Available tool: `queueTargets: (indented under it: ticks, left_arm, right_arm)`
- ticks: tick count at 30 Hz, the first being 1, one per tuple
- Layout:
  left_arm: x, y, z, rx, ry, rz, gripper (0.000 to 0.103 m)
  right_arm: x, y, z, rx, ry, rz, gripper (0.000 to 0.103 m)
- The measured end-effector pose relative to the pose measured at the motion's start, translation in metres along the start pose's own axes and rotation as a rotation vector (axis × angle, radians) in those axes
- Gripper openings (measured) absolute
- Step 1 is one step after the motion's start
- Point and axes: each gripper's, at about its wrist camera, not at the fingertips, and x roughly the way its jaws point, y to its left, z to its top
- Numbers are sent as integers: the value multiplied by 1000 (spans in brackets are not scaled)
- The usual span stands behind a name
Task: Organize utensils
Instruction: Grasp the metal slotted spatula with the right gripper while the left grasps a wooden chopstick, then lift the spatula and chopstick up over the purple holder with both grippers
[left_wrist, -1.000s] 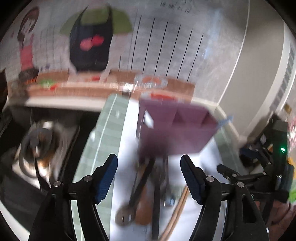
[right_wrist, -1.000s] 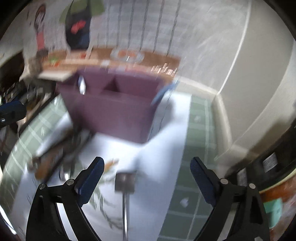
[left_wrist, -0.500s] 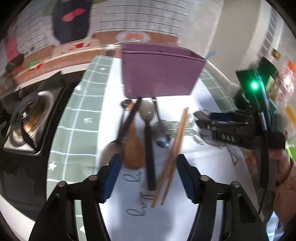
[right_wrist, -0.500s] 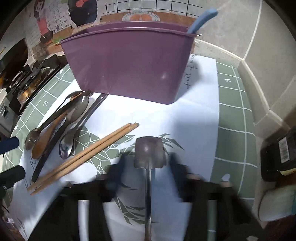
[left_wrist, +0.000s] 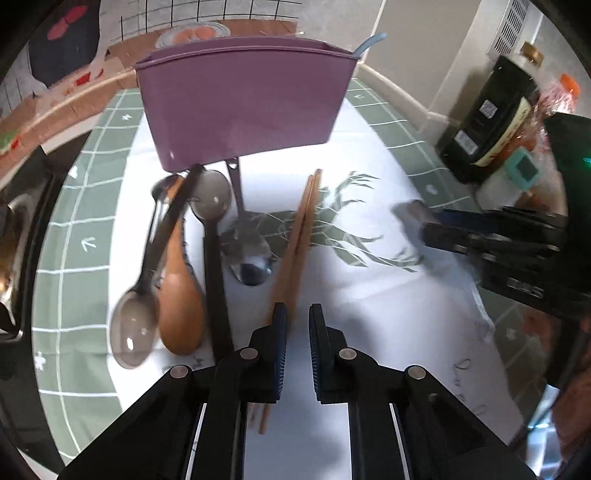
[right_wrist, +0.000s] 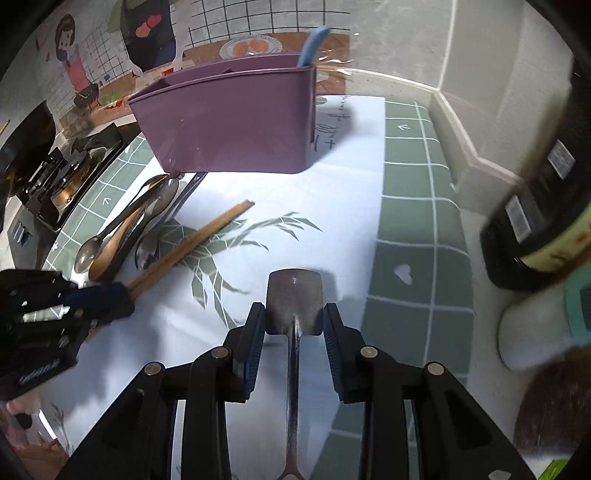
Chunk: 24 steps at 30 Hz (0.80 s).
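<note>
A purple utensil holder stands at the back of a white mat; it also shows in the right wrist view, with a blue handle sticking out. In front lie several spoons, among them a wooden spoon, a clear spoon and a metal spoon. My left gripper is nearly shut around a pair of wooden chopsticks. My right gripper is closed on a metal spatula, its flat blade between the pads.
A gas stove stands at the left beside the green tiled cloth. A dark bottle and a teal item stand at the right by the wall. My right gripper shows in the left wrist view.
Both grippers dropped toward the mat and closed: the left around the chopsticks, the right onto the spatula blade. One second ago both were wide open and higher.
</note>
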Motion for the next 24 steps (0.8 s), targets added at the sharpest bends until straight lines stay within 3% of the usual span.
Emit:
queueTargets:
  ticks: [8,17,20,24]
  left_arm:
    - [11,-7,5,17,43,-10,12]
    - [39,-28,49,84,123,100,13]
    - [44,-35,55,117,121,122,8]
    - [38,-34,51,104,89,92,6]
  right_arm:
    - [-5,0,-8,9,2,-6,29]
    - [-7,3,-7,12,11,-11,29]
    - [-11,2,-8,16,5,-15,29]
    - [-17,0,-10,32,-9,-2,29]
